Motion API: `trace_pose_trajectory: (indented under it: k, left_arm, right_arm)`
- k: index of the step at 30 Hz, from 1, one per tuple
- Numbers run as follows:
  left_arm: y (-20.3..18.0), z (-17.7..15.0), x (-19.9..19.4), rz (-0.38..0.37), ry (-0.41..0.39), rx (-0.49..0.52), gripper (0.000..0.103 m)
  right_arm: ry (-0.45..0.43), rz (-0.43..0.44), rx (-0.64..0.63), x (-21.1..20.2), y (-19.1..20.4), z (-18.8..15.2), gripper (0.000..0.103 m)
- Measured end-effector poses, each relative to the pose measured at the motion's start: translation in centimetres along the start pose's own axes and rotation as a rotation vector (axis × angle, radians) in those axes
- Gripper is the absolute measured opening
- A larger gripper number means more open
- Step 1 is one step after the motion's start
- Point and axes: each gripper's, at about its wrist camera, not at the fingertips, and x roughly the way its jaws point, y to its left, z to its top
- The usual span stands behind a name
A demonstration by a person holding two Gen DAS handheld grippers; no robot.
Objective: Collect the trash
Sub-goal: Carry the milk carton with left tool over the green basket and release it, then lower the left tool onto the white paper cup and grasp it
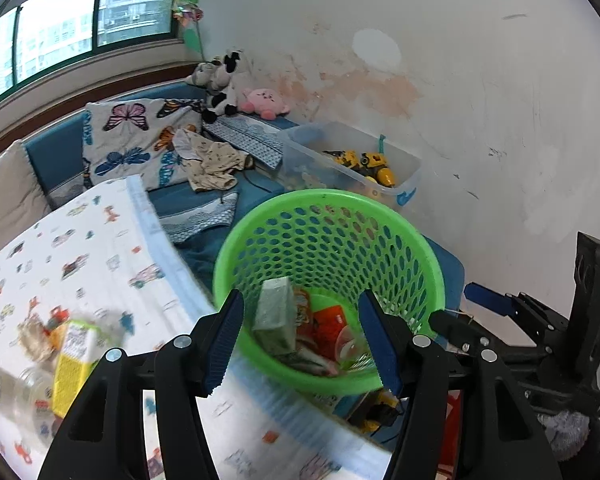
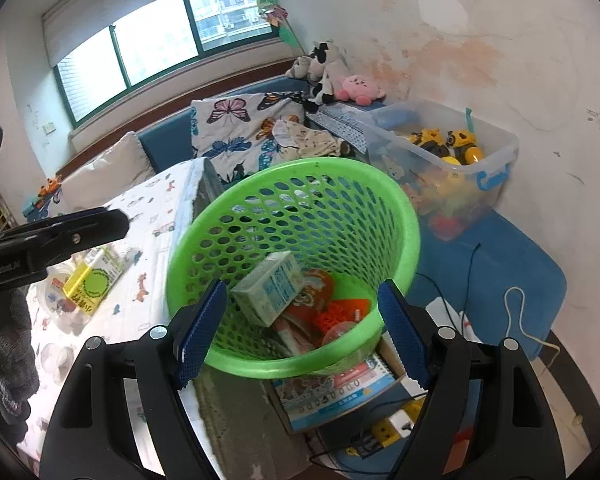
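Both grippers spread empty, green basket (image 2: 292, 264) just beyond, carton (image 2: 270, 286) inside

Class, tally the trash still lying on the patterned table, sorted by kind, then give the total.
Yellow-green cartons: 1
Clear jars lying on the table: 1
Crumpled paper wads: 1
Total: 3

The left wrist view is blurred here, so the jar and the wad are less certain than the carton.

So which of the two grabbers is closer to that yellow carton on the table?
Left. The left gripper hangs just right of the yellow carton, at the table edge. The right gripper sits farther off, beyond the green basket.
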Motion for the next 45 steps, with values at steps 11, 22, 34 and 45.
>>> trace_pose_trajectory:
  k: [11, 22, 34, 45]
  left_arm:
    - [5.9, -4.3, -5.3, 0.086, -0.025, -0.086, 0.058]
    - [14.3, -8.2, -10.2, 0.216, -0.046, -0.214, 0.058]
    - [20.3, -11.0, -11.7, 0.277, -0.032, -0.334, 0.058]
    - [23.3, -10.9, -9.8, 0.302, -0.022, -0.371, 0.058]
  right_arm:
    - [0.000, 0.056, -0.046, 0.2, 3.9, 0.3, 0.078]
    - [0.010, 0.113, -0.112, 1.1, 8.8, 0.3, 0.079]
    - [0.032, 0.162, -0.166, 2.3, 12.9, 0.5, 0.080]
    - [0.051, 0.191, -0.201, 3.1, 15.6, 0.4, 0.080]
